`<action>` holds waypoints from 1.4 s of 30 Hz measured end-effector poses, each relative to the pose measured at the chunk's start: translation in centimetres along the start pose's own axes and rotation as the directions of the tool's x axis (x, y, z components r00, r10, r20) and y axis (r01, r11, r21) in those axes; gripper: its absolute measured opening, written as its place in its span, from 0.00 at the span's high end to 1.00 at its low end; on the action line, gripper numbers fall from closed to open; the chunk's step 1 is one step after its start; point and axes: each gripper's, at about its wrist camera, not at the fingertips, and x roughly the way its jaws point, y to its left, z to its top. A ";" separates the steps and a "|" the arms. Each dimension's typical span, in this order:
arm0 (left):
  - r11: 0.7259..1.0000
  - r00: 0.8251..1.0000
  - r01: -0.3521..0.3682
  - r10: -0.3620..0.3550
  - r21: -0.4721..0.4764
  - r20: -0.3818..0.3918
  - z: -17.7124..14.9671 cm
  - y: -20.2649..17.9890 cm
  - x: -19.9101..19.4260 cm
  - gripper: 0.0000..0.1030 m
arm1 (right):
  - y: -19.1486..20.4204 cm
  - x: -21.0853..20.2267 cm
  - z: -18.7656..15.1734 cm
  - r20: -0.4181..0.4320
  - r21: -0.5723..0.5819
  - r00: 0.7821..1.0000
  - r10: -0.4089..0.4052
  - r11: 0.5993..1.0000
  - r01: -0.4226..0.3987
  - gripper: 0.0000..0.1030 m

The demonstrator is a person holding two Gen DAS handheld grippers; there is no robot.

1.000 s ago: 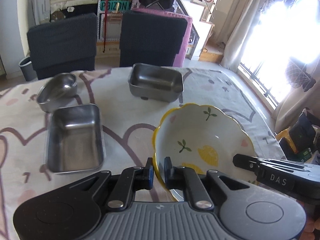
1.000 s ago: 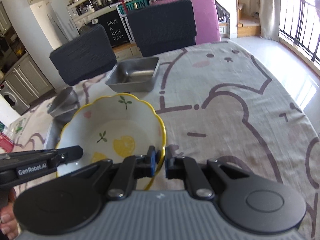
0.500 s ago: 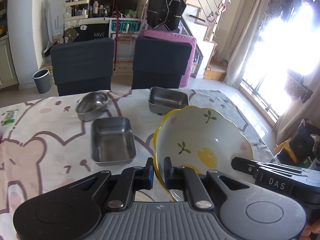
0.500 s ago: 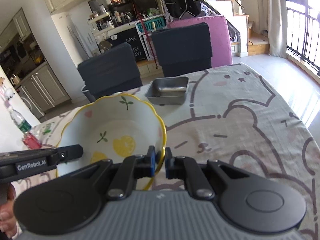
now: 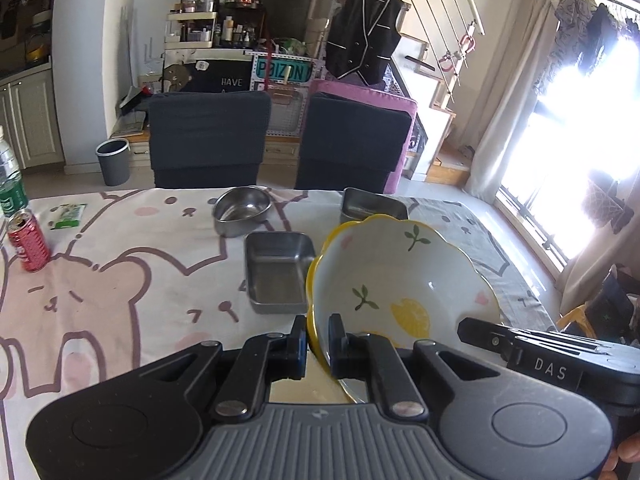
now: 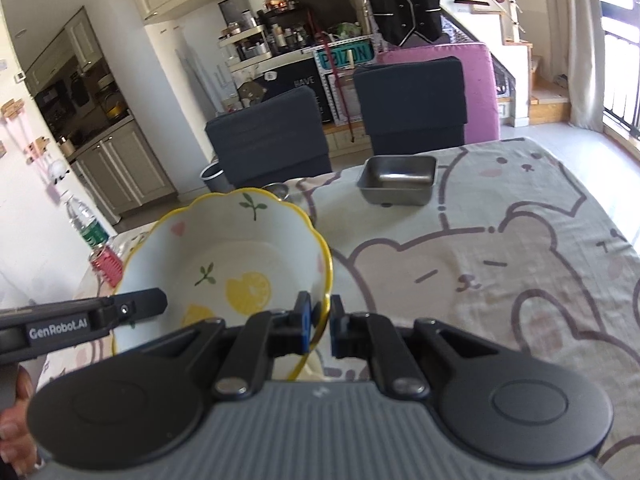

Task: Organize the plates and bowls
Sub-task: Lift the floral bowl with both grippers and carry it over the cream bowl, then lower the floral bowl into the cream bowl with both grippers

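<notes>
A white ceramic bowl (image 5: 400,276) with a wavy yellow rim and lemon prints hangs in the air above the table, held from both sides. My left gripper (image 5: 318,338) is shut on its left rim. My right gripper (image 6: 320,326) is shut on its right rim; the bowl (image 6: 240,256) fills the left of the right wrist view. On the table beyond stand a rectangular steel tray (image 5: 278,276), a deeper steel tray (image 5: 372,206) (image 6: 398,180) and a rounded steel bowl (image 5: 241,210).
A red soda can (image 5: 28,242), a water bottle (image 5: 10,182) and a small green packet (image 5: 68,216) stand at the table's left. Two dark chairs (image 5: 208,140) are at the far edge. The tablecloth (image 6: 500,264) has a bear print.
Both grippers have lifted the bowl higher and pulled back from the table. The trays look smaller and farther, and the can and bottle have come into view.
</notes>
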 end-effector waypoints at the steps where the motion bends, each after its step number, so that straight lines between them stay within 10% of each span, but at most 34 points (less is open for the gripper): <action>1: 1.000 1.000 -0.001 0.001 -0.005 0.001 -0.3 0.3 -0.1 0.89 | 0.1 0.0 -0.1 -0.001 0.000 1.000 0.006 1.000 -0.006 0.90; 42: 0.996 0.965 -0.069 0.053 -0.057 -0.256 -7.1 7.3 5.8 0.88 | 4.5 8.4 -4.4 -0.277 -0.139 0.960 -0.047 0.990 0.009 0.89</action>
